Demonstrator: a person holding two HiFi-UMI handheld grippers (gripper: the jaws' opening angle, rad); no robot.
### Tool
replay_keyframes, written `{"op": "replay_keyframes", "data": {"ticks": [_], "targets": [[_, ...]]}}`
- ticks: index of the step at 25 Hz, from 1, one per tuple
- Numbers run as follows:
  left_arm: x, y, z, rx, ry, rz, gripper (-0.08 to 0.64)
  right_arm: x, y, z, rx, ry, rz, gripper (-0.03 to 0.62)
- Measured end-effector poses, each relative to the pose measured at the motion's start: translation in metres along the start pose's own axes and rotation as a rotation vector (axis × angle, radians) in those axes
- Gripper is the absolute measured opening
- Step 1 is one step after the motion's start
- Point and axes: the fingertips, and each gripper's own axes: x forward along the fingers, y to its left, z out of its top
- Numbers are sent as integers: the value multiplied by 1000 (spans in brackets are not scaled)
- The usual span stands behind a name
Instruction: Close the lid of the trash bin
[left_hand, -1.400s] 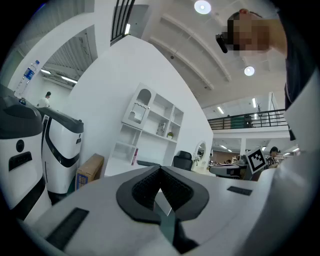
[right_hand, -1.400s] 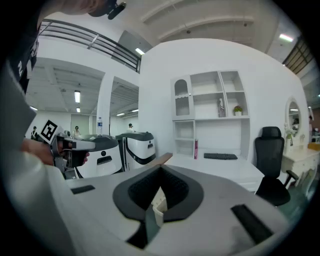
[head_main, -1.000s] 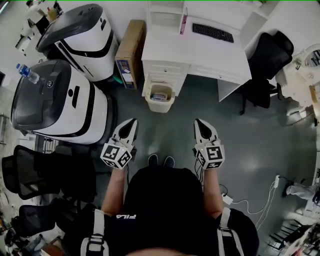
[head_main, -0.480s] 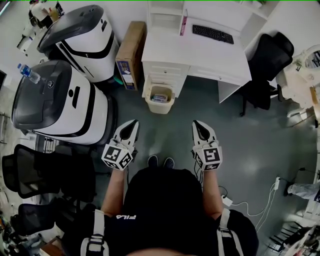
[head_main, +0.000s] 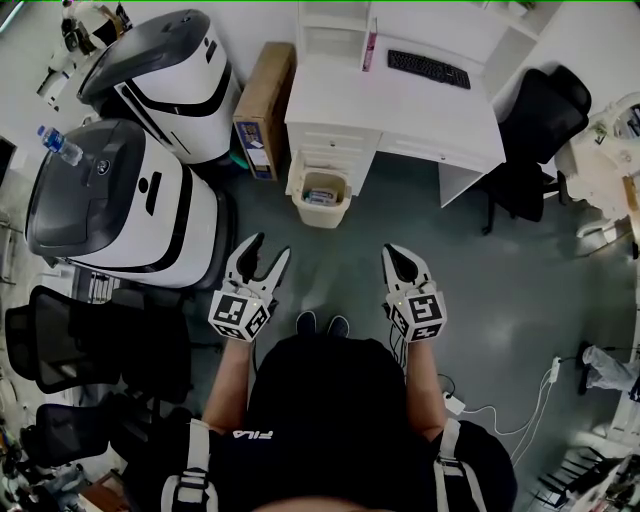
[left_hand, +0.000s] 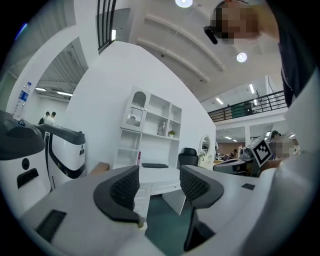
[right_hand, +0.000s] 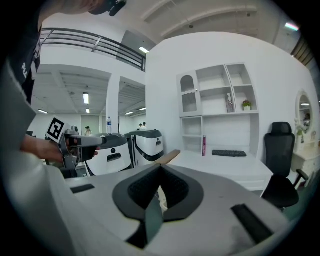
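Observation:
In the head view a small beige trash bin (head_main: 320, 196) stands on the floor against the white desk's drawers, its top open with rubbish showing inside. Both grippers hang in front of the person, well short of the bin and pointing toward it. My left gripper (head_main: 268, 251) has just been opening, and its jaws stand wide apart with nothing between them. In the left gripper view the left gripper (left_hand: 159, 183) frames only the desk and floor. My right gripper (head_main: 393, 254) is shut and empty. In the right gripper view the right gripper (right_hand: 159, 173) has its pads meeting.
A white desk (head_main: 420, 105) with a keyboard (head_main: 428, 68) stands behind the bin, and a cardboard box (head_main: 262, 108) leans to its left. Two large white-and-black machines (head_main: 120, 205) fill the left side. Black office chairs (head_main: 535, 125) sit right of the desk. Cables (head_main: 500, 405) lie at lower right.
The left gripper's jaws have gone from shut to wide open. Both hands have stayed almost where they were, and the right gripper stays shut.

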Motion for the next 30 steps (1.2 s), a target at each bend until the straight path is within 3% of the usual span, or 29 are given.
{"op": "replay_keyframes", "data": {"ticks": [2, 10, 21, 30], "targets": [[2, 2, -1, -5, 5, 20, 276, -2, -2, -2, 0, 2, 5, 5], [16, -16, -3, -16, 2, 12, 276, -9, -24, -7, 2, 9, 11, 5], [35, -50, -27, -12, 71, -17, 276, -10, -50, -20, 38, -17, 61, 5], [94, -17, -44, -21, 110, -33, 276, 36, -74, -45, 88, 26, 62, 5]]}}
